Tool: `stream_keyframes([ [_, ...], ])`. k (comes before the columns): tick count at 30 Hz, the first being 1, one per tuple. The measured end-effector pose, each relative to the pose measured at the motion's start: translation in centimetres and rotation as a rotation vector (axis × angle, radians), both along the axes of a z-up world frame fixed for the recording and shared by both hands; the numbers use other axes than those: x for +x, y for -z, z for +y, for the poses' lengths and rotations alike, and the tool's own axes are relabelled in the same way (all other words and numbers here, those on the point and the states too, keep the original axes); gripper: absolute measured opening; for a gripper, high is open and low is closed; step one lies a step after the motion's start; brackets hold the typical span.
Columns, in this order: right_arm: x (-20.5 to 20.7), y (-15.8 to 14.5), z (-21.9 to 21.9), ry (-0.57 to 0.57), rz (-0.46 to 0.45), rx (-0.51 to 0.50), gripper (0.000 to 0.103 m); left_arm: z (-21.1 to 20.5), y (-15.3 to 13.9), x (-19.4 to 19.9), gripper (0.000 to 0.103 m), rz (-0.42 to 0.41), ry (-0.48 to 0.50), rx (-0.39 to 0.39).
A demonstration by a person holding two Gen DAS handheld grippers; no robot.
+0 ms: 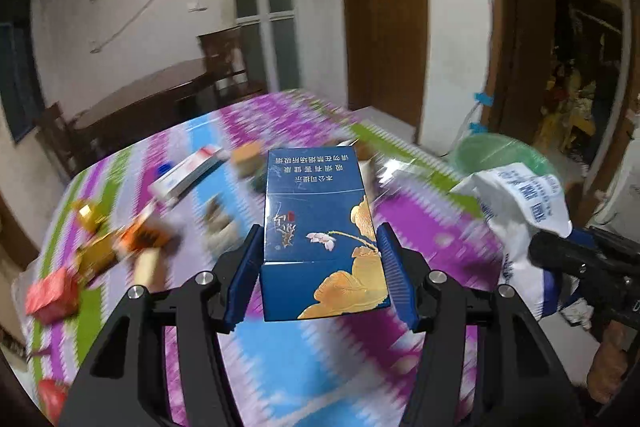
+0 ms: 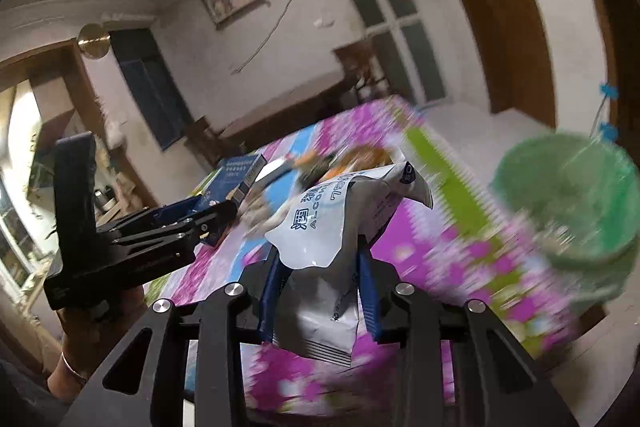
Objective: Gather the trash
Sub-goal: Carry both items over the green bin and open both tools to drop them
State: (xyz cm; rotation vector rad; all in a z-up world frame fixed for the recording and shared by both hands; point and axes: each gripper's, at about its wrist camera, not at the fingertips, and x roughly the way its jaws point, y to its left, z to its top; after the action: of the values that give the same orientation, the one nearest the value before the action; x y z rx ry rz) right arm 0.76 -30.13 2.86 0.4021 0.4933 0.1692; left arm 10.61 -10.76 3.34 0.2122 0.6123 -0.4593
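My left gripper (image 1: 320,267) has the cigarette box (image 1: 320,223) between its pads, lifted above the surface (image 1: 280,359). To its right my right gripper (image 2: 320,291) carries the wipes pouch (image 2: 340,227), also off the surface. Beyond the pouch, past the surface's right edge, stands the bin (image 2: 568,199). Left of the box, a scatter of small packs lies on the surface; a flat carton (image 1: 188,173) rests further back, and a small red pack (image 1: 52,295) sits near the left edge. Behind the surface stands a second table (image 1: 152,95).

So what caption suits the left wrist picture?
Left tool grips a blue rectangular cigarette box above the purple floral tablecloth.
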Motion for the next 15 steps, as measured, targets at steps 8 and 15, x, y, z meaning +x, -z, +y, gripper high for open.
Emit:
stream_keyframes([
  [8, -1.5, -5.2, -10.5, 0.177, 0.013, -0.131, 0.036, -11.6, -1.4, 3.6, 0.055, 0.037, 0.246, -0.003],
  [15, -0.9, -5.9, -20.0, 0.258, 0.155, -0.167, 0.036, -22.6, 0.6, 5.0, 0.055, 0.047, 0.431, 0.085],
])
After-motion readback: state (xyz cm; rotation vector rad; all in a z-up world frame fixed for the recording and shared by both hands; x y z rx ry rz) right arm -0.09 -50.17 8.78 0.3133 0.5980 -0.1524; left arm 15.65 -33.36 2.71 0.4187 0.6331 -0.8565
